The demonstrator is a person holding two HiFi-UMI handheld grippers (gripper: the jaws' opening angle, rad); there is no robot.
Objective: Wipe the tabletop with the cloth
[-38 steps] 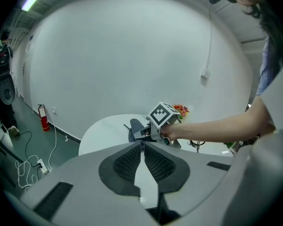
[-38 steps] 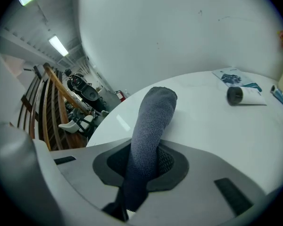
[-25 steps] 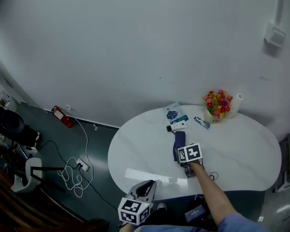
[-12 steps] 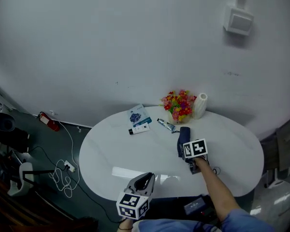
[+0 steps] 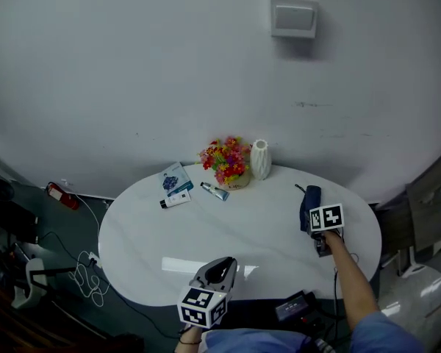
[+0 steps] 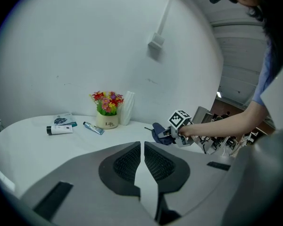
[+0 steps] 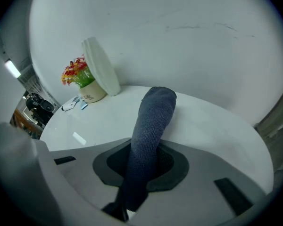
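A dark blue cloth (image 5: 311,199) lies stretched on the right end of the white oval tabletop (image 5: 228,234). My right gripper (image 5: 309,216) is shut on the cloth's near end, and a hand holds it behind its marker cube. In the right gripper view the cloth (image 7: 153,119) runs out from between the jaws of the right gripper (image 7: 144,166) onto the table. My left gripper (image 5: 221,265) hovers at the table's front edge, away from the cloth. In the left gripper view the left gripper (image 6: 142,150) is shut on nothing, with the cloth (image 6: 158,133) far ahead.
At the back of the table stand a pot of flowers (image 5: 224,164) and a white vase (image 5: 259,159). Left of them lie a tube (image 5: 213,191), a booklet (image 5: 173,176) and a small bottle (image 5: 175,199). Cables (image 5: 81,274) lie on the floor at the left.
My right gripper has dragged the cloth across the table from near the booklet to the right end. The left gripper has stayed at the front edge.
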